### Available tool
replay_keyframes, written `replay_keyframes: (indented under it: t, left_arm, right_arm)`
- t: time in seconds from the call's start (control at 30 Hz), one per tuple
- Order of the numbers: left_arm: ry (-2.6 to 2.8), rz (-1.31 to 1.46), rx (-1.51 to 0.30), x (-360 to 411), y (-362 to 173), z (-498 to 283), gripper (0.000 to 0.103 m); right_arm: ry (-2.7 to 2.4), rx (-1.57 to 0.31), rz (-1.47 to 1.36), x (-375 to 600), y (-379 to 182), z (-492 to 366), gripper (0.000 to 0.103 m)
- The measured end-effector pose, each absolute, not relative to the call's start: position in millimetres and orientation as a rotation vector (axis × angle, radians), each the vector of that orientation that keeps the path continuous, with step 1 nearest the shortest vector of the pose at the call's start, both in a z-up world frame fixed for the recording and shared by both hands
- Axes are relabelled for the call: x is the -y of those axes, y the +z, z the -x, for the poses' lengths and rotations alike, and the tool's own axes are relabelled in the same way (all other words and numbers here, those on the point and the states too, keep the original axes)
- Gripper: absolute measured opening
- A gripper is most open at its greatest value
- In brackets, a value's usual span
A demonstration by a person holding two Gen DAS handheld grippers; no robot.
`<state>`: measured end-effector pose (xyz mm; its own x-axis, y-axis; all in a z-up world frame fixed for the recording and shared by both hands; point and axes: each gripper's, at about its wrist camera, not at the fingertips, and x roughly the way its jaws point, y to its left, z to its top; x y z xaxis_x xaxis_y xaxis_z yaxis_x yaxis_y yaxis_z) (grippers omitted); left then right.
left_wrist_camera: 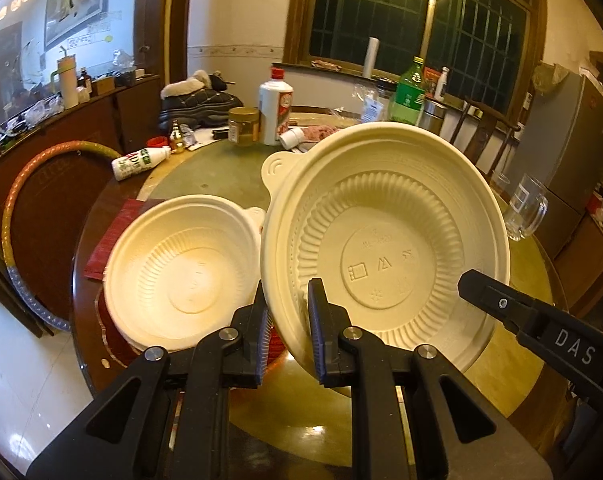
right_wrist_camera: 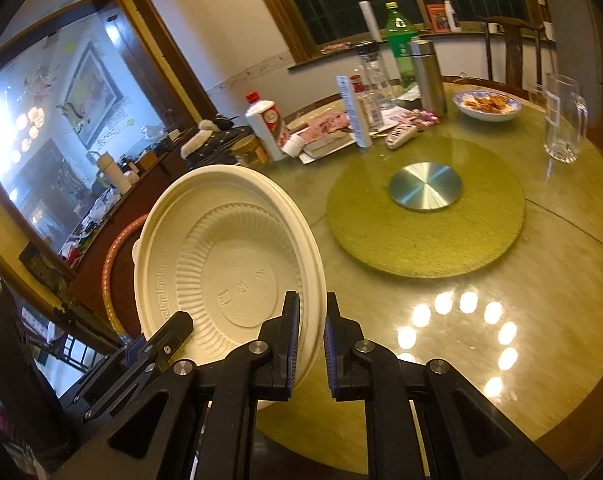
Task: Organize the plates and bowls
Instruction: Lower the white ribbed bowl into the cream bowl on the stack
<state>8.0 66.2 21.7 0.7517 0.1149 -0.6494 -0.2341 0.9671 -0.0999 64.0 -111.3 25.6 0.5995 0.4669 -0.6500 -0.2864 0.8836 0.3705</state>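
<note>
Left wrist view: looks forward along the left gripper, down onto the round table, window wall at 12 o'clock; close range.
Right wrist view: looks along the right gripper, tilted, table stretching toward 1 o'clock; close.
Shared: tilted bowl, white bottle, green bottle, glass mug.

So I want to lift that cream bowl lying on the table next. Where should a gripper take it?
Take the resting bowl by its thin rim on the near edge, coming from the camera's side, one finger inside and one outside. It lies open side up, so the wall is free to pinch.
</note>
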Motion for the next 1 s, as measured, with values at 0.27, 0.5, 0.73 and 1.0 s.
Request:
replay_keyframes:
  t: [0.27, 0.5, 0.73, 1.0]
  left_arm:
    - [0.274, 0.206, -0.69, -102.1, 22.8, 1.0, 0.016]
    - [0.307, 0.235, -0.689, -126.0, 18.4, 7.2, 0.016]
    - [0.327, 0.251, -0.689, -142.2, 15.4, 13.2, 0.016]
    - [0.333, 0.285, -0.703, -161.8, 11.8, 16.6, 0.016]
  right_arm:
    - [0.523, -0.836, -0.216, 71.6, 27.0, -68.2, 0.011]
    - [0.56, -0.843, -0.187, 39.1, 28.2, -67.6, 0.011]
    - [0.574, -0.852, -0.166, 19.1, 26.1, -67.4, 0.011]
    - [0.587, -0.867, -0.133, -1.9, 25.0, -68.2, 0.011]
